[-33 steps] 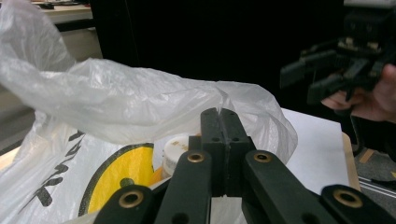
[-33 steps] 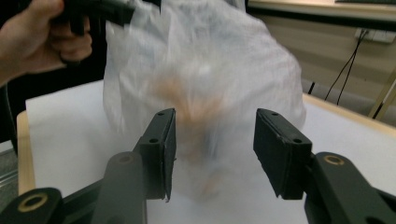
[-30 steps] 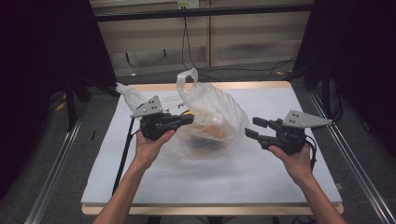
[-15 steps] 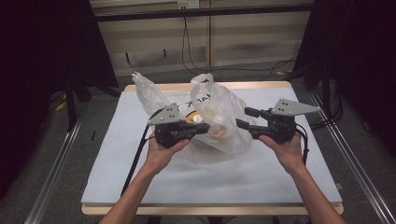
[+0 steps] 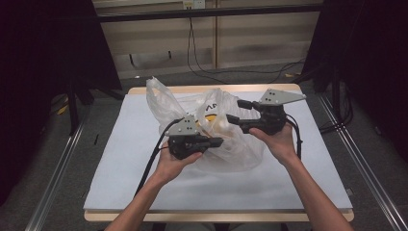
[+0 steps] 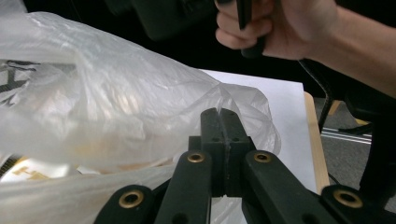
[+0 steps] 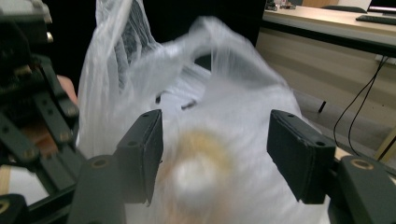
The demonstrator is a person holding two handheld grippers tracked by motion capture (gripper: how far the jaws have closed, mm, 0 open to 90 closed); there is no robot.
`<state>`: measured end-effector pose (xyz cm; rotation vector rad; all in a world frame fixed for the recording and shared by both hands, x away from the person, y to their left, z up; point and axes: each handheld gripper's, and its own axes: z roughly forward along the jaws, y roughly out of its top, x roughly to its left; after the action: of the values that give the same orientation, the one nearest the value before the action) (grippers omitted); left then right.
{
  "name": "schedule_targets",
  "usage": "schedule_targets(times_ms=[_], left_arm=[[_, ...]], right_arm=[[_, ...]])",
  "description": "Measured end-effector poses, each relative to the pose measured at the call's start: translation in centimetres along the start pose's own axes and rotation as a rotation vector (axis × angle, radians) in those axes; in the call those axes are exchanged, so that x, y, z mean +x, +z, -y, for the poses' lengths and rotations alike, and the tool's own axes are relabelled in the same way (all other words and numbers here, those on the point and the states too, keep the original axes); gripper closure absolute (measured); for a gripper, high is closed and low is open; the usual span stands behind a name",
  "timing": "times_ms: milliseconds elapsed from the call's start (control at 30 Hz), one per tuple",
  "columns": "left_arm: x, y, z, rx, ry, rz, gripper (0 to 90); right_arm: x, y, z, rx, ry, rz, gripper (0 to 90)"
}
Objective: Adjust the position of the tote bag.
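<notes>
Plastic bag (image 6: 116, 107) pinched by left tool (image 6: 219, 114)

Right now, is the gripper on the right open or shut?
Open. The right gripper's jaws stand wide apart and have just been opening; the bag lies between them, but the pads do not press it.

Right gripper (image 7: 215, 154) with 2 black jaws wide apart, just opened further; translucent plastic bag (image 7: 196, 116) between and beyond them, blurred, pads not pressing on it; something pale and yellowish inside the bag (image 7: 198, 168), not clear; left gripper (image 7: 32, 116) at the left edge, close beside the bag; cable (image 7: 359, 107) on the floor at the right.
</notes>
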<state>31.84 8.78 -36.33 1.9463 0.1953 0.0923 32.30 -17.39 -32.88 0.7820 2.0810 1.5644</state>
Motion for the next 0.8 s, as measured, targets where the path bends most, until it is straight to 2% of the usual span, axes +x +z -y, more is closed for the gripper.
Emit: schedule_targets(times_ms=[67,200,267,333,367,467,533,600,700,800], left_arm=[[-0.1,0.1,-0.1,0.0,0.015,0.007,90.0],[-0.4,0.1,-0.3,-0.005,0.018,0.003,90.0],[-0.6,0.1,-0.3,-0.01,0.017,0.007,90.0],[-0.7,0.1,-0.4,-0.002,0.033,0.016,90.0],[-0.8,0.1,-0.4,0.006,0.034,0.013,90.0],[-1.0,0.3,-0.4,0.008,0.042,0.023,90.0],[-1.1,0.2,-0.5,0.008,0.051,0.023,90.0],[-1.1,0.1,-0.5,-0.002,0.045,0.021,90.0],[-0.8,-0.3,-0.5,-0.017,0.031,0.01,89.3],[-0.7,-0.7,-0.6,-0.033,0.034,0.002,82.6]], right_arm=[[0.1,0.7,-1.0,0.006,-0.019,0.0,37.5],[0.1,2.1,-2.0,0.011,-0.018,-0.028,38.8],[0.4,2.9,-2.3,0.017,-0.02,-0.011,40.1],[0.3,3.7,-2.4,0.036,-0.021,0.012,43.8],[0.2,4.0,-2.4,0.038,-0.013,0.004,44.3],[-0.2,4.8,-2.5,0.032,0.013,-0.004,59.4],[-0.4,4.9,-2.6,0.02,0.023,-0.012,76.1],[-0.5,4.7,-2.5,0.008,0.033,-0.023,88.3],[-0.6,4.1,-2.5,-0.018,0.043,-0.033,90.0],[-0.8,3.3,-2.7,-0.045,0.046,-0.032,90.0]])
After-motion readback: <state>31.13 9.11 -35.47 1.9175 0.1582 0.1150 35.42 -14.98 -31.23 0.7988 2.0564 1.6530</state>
